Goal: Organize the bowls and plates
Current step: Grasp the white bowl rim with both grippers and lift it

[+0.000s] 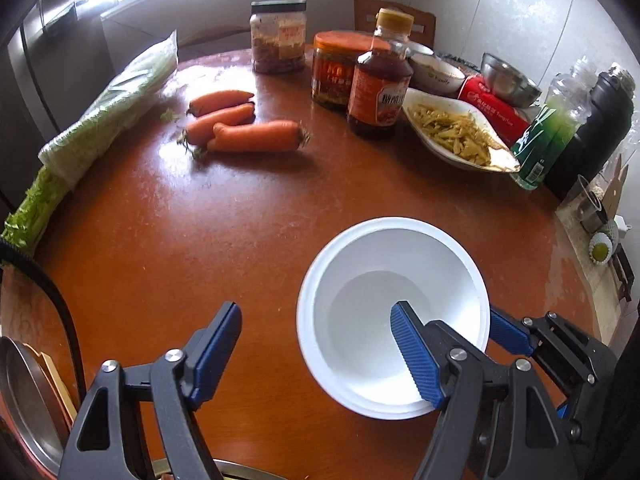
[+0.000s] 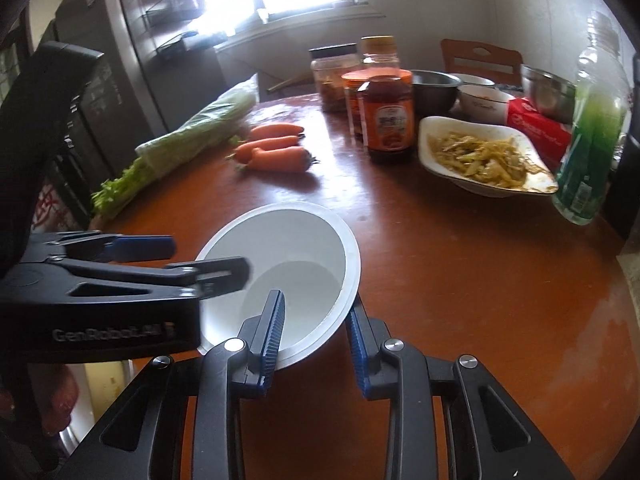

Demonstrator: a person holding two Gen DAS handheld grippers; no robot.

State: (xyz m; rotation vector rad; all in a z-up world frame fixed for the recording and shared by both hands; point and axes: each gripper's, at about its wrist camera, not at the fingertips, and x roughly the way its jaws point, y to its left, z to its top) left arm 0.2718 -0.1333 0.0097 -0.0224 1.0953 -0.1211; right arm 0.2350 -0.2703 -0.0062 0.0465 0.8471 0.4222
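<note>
A white bowl sits on the round brown table. It also shows in the right wrist view, tilted. My left gripper is open, with its right finger inside the bowl and its left finger over bare table. My right gripper straddles the bowl's near rim, one finger inside and one outside, jaws partly open with a gap around the rim. The right gripper shows in the left wrist view at the bowl's right edge. The left gripper shows in the right wrist view at the bowl's left edge.
Three carrots, bagged celery, jars and a sauce bottle, a white dish of shredded food, small bowls, a steel bowl, a red box, a green bottle and a black flask stand at the far side. Steel plates lie at the near left.
</note>
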